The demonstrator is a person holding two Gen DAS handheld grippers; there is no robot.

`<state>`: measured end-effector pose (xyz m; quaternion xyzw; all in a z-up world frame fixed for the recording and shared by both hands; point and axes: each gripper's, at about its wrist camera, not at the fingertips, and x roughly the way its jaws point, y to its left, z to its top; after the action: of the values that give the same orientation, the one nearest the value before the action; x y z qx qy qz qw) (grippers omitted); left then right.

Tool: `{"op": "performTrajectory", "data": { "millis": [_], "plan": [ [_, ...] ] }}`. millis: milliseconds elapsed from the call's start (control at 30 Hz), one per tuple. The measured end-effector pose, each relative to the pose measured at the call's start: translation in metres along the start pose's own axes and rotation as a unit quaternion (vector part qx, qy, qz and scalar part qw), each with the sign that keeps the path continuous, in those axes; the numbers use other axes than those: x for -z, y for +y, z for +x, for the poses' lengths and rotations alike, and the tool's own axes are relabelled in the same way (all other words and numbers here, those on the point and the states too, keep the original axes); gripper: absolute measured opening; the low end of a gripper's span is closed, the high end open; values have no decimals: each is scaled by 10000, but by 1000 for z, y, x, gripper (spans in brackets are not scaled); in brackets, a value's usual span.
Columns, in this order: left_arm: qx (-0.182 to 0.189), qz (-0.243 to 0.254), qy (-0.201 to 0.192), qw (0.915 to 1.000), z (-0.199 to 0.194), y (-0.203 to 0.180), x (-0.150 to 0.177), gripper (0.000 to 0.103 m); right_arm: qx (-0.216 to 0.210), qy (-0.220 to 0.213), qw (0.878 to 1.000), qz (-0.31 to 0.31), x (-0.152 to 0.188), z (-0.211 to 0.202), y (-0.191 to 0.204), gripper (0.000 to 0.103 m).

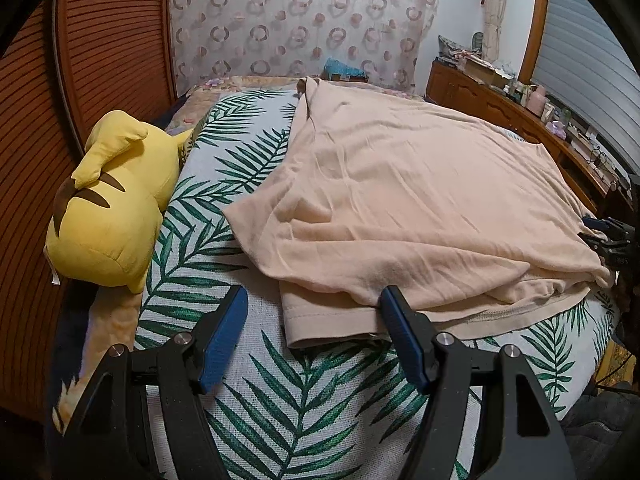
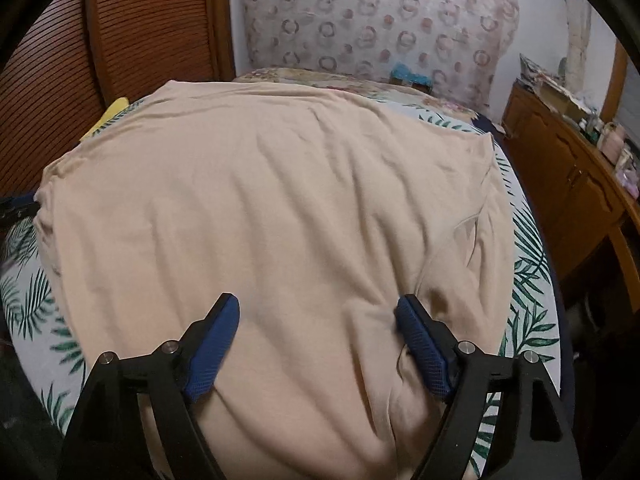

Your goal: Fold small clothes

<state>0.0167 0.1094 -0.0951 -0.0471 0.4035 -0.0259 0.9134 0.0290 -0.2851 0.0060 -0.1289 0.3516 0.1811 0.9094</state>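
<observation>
A brown slatted wooden panel (image 1: 100, 80) runs along the left side of a bed (image 1: 248, 184) covered in a white sheet printed with green palm fronds, where a yellow plush toy with dark brown stripes (image 1: 108, 208) lies against the bed's left edge. Just right of the toy, a pale peach, lightly wrinkled cotton garment (image 1: 400, 208) is spread flat across the middle of the bed, one layer doubled over another along its near hem. The left hand-held gripper (image 1: 312, 296), black-framed with blue ribbed pads, hovers at the garment's near left corner with its jaws spread wide and nothing between them; its right fingertip (image 1: 390, 294) overlaps the hem, though contact cannot be confirmed. In the right wrist view, the same garment (image 2: 280, 200) fills most of the frame, and the right hand-held gripper (image 2: 316, 304) sits low over its near edge, jaws likewise wide apart and grasping nothing. A curtain patterned with pink and grey rings (image 1: 304, 20) hangs behind the bed, and at far right a cluttered wooden cabinet (image 1: 500, 108) lines the wall.
</observation>
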Motion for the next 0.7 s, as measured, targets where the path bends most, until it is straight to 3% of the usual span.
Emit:
{"op": "performTrajectory", "data": {
  "millis": [133,267,333,700],
  "plan": [
    [66,-65,-20,10000,0,-1,1,68,48,50,10000,-49,2,-2,2,83],
    [344,-198,-7,9992,-1,0,-1,50,13,27,10000,-75,1,-2,4,84],
    [412,-276,-10,9988,-1,1,-3,46,-4,21,10000,-80,1,-3,-2,84],
    [767,-866,-113,9932,0,15,-15,44,-42,11,10000,-76,0,-2,-6,84]
  ]
}}
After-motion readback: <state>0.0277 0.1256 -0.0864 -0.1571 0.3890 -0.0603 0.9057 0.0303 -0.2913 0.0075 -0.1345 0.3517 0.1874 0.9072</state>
